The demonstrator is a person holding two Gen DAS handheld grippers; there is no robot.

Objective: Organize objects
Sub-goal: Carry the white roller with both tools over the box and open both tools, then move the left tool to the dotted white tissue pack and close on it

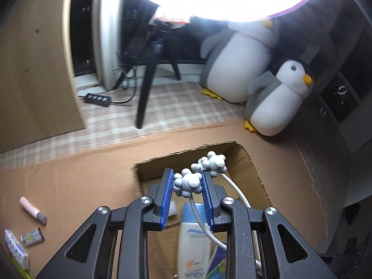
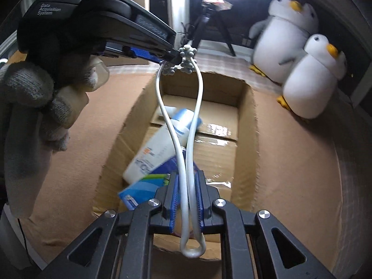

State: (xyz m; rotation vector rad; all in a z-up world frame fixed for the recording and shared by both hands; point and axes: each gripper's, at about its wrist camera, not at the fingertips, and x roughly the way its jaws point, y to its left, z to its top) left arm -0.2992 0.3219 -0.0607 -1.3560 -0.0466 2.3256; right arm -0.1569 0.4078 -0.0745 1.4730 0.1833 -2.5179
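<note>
Two plush penguins (image 1: 276, 93) are seen at the right of the left wrist view, and a black tripod (image 1: 148, 74) under a glaring ring light (image 1: 232, 0) in the upper centre. At the lower left, a pink tube (image 1: 33, 212), a small patterned packet (image 1: 32, 237) and a patterned box (image 1: 16, 248) are laid on the brown worktop (image 1: 69, 181). An open cardboard box (image 2: 246, 121) is sunk into the worktop at centre; a white bottle (image 2: 160, 146) with a blue cap and a blue carton (image 2: 141, 188) are held in it. "Data Acquisition System" is printed on the left tool's housing, upper left of the right wrist view, which is gripped by a gloved hand (image 2: 34, 97). The white massager (image 2: 186, 125) is suspended above the box: its knobbed grey heads are pinched by the left claw (image 1: 187, 183), and its looped handle is pinched by the right claw (image 2: 187, 190).
</note>
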